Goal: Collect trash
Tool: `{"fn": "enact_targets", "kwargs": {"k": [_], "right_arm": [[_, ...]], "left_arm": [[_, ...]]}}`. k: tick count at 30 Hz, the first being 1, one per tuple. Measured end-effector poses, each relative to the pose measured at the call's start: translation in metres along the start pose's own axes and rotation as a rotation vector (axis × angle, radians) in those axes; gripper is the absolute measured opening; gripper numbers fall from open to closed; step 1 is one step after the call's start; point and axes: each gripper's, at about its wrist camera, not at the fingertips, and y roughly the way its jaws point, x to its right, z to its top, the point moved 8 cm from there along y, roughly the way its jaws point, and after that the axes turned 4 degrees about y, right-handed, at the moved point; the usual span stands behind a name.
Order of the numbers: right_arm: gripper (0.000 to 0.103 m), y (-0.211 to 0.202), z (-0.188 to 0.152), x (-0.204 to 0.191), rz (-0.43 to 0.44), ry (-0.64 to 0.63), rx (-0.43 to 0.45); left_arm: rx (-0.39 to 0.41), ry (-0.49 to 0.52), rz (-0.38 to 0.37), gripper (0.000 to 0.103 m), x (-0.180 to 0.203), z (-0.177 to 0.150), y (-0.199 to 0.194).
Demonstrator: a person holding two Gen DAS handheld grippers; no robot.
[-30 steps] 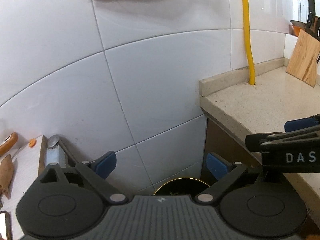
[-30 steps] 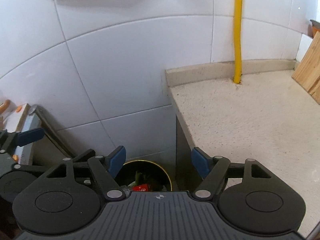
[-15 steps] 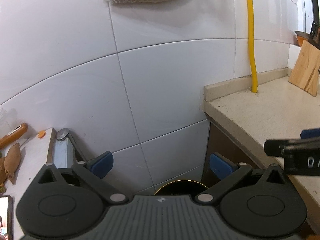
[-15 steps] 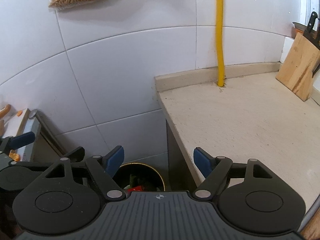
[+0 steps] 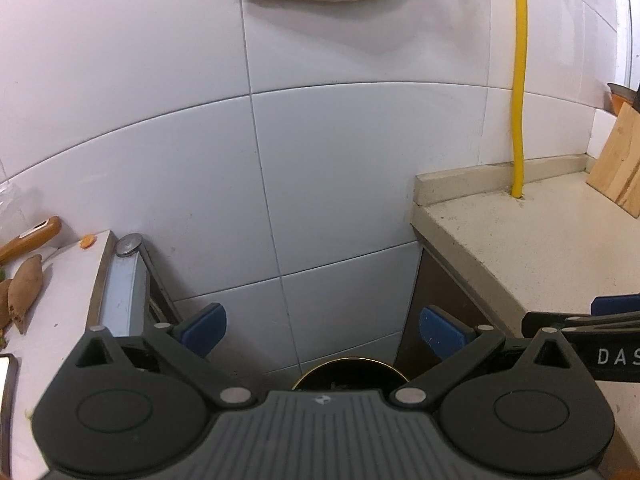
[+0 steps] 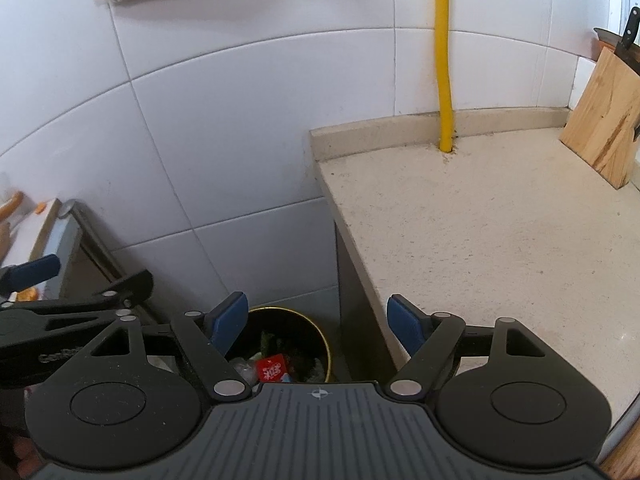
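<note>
Half-hidden trash bin behind fingers

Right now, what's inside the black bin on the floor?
The bin holds trash: a red packet, some green scraps and clear plastic. The right gripper body covers its near side, so anything there is hidden.

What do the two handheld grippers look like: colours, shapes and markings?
Both match: the left gripper and the right gripper each have a ribbed dark-grey body, two black round discs, black linkage arms with silver pivot pins and blue finger pads. White letters "DAS" mark the right gripper's side in the left wrist view.
</note>
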Motion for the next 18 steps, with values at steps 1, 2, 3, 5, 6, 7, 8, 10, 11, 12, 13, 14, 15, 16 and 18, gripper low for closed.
{"fn": "enact_targets", "kwargs": {"k": [1,2,3,5,6,7,8,10,11,12,13,14,15,16,18], "right_arm": [[0.082,0.002,0.000,0.002,0.001,0.000,-0.007],[0.082,0.003,0.000,0.003,0.004,0.001,-0.014],[0.082,0.004,-0.001,0.005,0.007,0.001,-0.016],[0.082,0.005,0.000,0.008,0.011,0.003,-0.020],[0.082,0.006,0.000,0.009,0.017,0.005,-0.023],[0.082,0.006,0.001,0.010,0.022,0.004,-0.025],[0.082,0.006,0.002,0.011,0.025,0.001,-0.025],[0.082,0.007,0.003,0.013,0.032,-0.002,-0.025],[0.082,0.007,0.004,0.013,0.037,-0.003,-0.026],[0.082,0.007,0.005,0.013,0.039,-0.005,-0.026],[0.082,0.007,0.006,0.014,0.042,-0.008,-0.026],[0.082,0.008,0.007,0.013,0.047,-0.010,-0.027],[0.082,0.009,0.008,0.013,0.050,-0.012,-0.027],[0.082,0.009,0.008,0.013,0.053,-0.016,-0.028],[0.082,0.011,0.009,0.012,0.059,-0.022,-0.032]], "left_arm": [[-0.002,0.004,0.005,0.100,0.002,0.000,0.000],[-0.003,0.006,0.008,0.100,0.003,0.001,-0.001],[-0.003,0.003,0.010,0.100,0.004,0.002,-0.001],[-0.001,-0.001,0.017,0.100,0.006,0.003,-0.003],[-0.003,-0.003,0.020,0.100,0.007,0.003,-0.003],[0.000,-0.006,0.024,0.100,0.007,0.004,-0.004],[0.007,-0.006,0.031,0.100,0.008,0.005,-0.005],[0.013,-0.005,0.044,0.100,0.009,0.006,-0.006],[0.013,-0.007,0.047,0.100,0.009,0.006,-0.006],[0.017,-0.009,0.053,0.100,0.009,0.007,-0.006],[0.020,-0.008,0.059,0.100,0.009,0.007,-0.007],[0.021,-0.005,0.065,0.100,0.009,0.008,-0.007],[0.020,-0.005,0.071,0.100,0.009,0.008,-0.007],[0.021,-0.009,0.074,0.100,0.008,0.008,-0.007],[0.014,-0.017,0.077,0.100,0.007,0.008,-0.006]]}}
